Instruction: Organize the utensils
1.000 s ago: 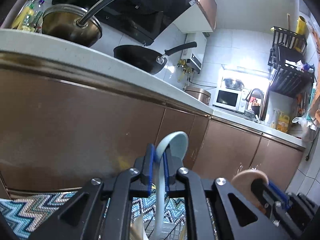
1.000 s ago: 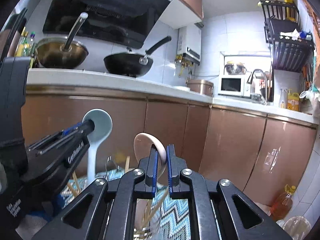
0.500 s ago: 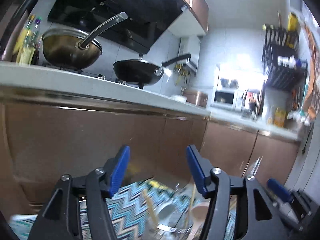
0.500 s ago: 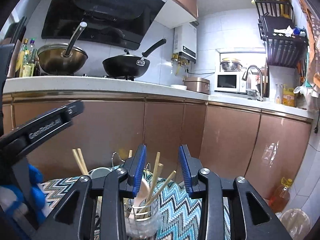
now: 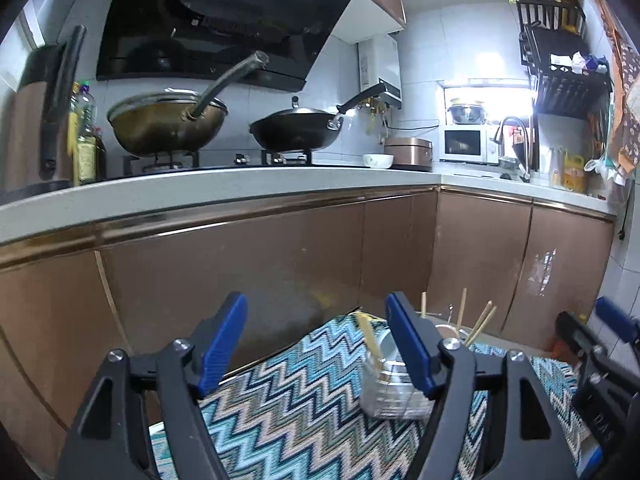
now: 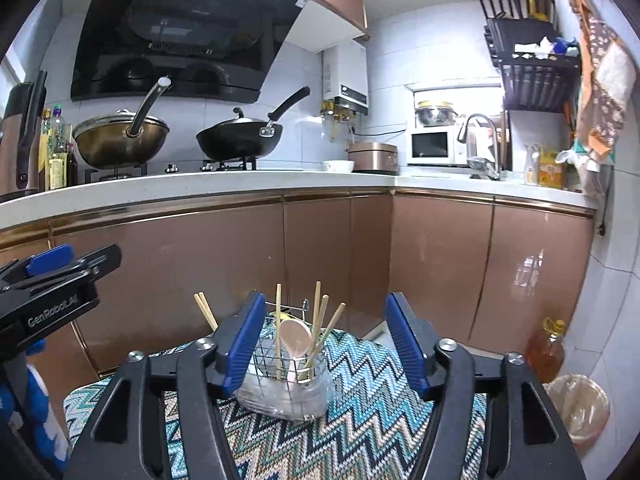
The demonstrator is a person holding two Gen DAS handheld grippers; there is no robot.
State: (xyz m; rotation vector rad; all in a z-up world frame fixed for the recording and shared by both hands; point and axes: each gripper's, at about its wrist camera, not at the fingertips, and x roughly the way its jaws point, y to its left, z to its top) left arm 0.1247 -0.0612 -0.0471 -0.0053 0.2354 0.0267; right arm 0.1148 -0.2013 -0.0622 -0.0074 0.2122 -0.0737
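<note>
A wire utensil holder (image 6: pixel 286 376) on a clear base stands on a zigzag-patterned mat (image 6: pixel 360 432). It holds several wooden chopsticks (image 6: pixel 318 320) and a pink spoon (image 6: pixel 296 340), all upright. The holder also shows in the left wrist view (image 5: pixel 390 390), partly hidden behind a finger, with a pale blue spoon (image 5: pixel 386 346) in it. My right gripper (image 6: pixel 326 348) is open and empty, just in front of and above the holder. My left gripper (image 5: pixel 318 346) is open and empty, to the left of the holder. The left gripper also shows in the right wrist view (image 6: pixel 52 284).
Brown cabinet doors (image 6: pixel 336 256) stand right behind the mat under a white counter (image 6: pixel 200 184). Two woks (image 6: pixel 240 140) sit on the stove. A bin with a plastic liner (image 6: pixel 580 408) and an oil bottle (image 6: pixel 546 348) stand on the floor at the right.
Both grippers were shut on spoons held above the holder. They opened, the spoons now stand in the holder, and both grippers have pulled back and up.
</note>
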